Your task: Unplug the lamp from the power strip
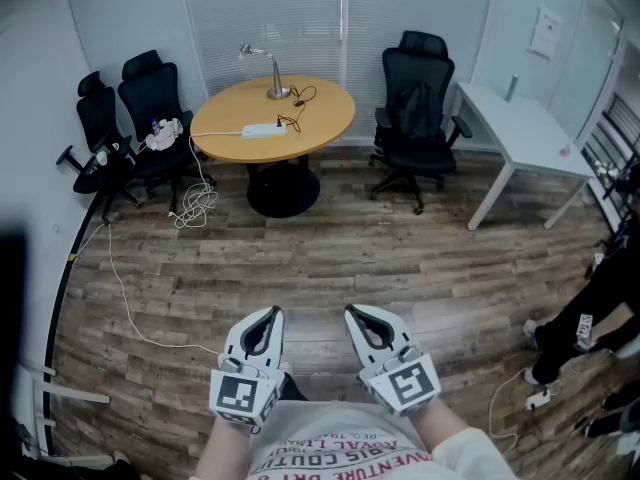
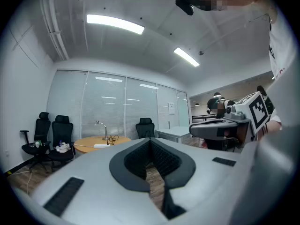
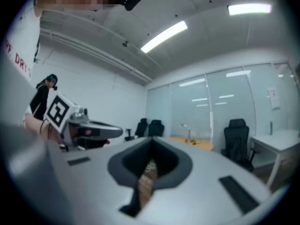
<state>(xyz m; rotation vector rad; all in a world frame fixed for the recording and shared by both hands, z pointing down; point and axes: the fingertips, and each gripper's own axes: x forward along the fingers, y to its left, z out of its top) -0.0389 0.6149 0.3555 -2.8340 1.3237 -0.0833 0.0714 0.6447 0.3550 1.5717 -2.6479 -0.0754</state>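
Office, round table bearing lamp, power strip, chairs beside

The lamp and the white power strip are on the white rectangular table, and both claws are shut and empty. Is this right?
One detail is wrong: the lamp and the white power strip are on the round wooden table, as the head view shows, not on the white rectangular table. The left claw and the right claw are shut and empty.

lamp plug at power strip too small to tell; bystander cut by right edge
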